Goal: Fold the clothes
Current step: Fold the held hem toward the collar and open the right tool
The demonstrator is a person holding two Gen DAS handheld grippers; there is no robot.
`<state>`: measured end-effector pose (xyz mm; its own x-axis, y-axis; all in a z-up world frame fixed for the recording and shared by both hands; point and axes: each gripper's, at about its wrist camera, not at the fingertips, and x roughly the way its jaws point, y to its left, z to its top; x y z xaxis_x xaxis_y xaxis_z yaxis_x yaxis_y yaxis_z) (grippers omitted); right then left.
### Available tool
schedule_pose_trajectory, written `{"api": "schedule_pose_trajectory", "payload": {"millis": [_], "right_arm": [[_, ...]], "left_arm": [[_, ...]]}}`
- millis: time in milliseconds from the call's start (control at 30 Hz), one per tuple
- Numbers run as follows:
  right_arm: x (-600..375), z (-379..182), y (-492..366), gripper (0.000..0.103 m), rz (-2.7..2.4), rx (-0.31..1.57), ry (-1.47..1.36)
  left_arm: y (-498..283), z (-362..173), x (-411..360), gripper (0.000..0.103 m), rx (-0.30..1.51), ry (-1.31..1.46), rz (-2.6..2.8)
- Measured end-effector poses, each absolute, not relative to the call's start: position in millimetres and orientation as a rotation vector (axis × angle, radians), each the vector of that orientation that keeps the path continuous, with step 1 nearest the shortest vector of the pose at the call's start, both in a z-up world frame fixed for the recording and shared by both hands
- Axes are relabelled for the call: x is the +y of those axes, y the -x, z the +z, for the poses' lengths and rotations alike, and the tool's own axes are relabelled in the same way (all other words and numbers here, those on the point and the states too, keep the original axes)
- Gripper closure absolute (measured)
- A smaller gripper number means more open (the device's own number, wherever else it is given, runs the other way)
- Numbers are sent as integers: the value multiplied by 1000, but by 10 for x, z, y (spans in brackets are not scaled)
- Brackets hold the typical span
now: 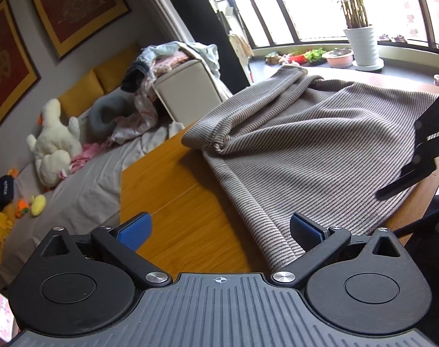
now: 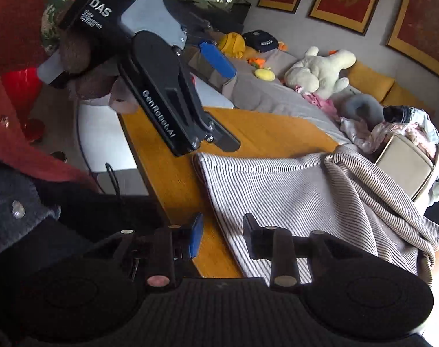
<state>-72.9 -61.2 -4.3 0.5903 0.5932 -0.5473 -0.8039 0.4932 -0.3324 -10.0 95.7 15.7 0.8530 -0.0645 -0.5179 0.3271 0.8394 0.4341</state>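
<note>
A grey-and-brown striped garment [image 1: 300,150] lies partly folded on the wooden table [image 1: 173,185], with a bunched fold at its far left. My left gripper [image 1: 219,228] is open, low over the table, its jaws astride the garment's near left edge without holding it. The right gripper shows as a black shape [image 1: 422,150] at the right edge. In the right wrist view the garment [image 2: 291,190] lies flat with a doubled layer at the right. My right gripper [image 2: 222,234] is open over its near edge. The left gripper [image 2: 173,92] hovers beyond the garment's corner.
A sofa [image 1: 74,179] with plush toys [image 1: 51,144] and loose clothes lies left of the table. A beige box [image 1: 187,86] piled with clothes stands beyond the table. A window sill with a potted plant [image 1: 361,43] and bowls is at the back.
</note>
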Motion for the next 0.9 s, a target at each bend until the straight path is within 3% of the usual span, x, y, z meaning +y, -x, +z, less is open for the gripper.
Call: {"api": "schedule_pose_trajectory", "payload": {"millis": [33,100,467,900], "right_arm": [[-604,-23,711,74,860,377,602],[-587,15,675,99,833,355,595],[-779,478,468,99,748,289,510],[-1094,504,538,95,729,299,447]], "left_arm": [[111,153,976,0,516,-536,-214],[128,151,1003,0,521,-528,-211],[94,106,846,0,514,-529,-299],[-322,-108,461,0,538,-589,-268]]}}
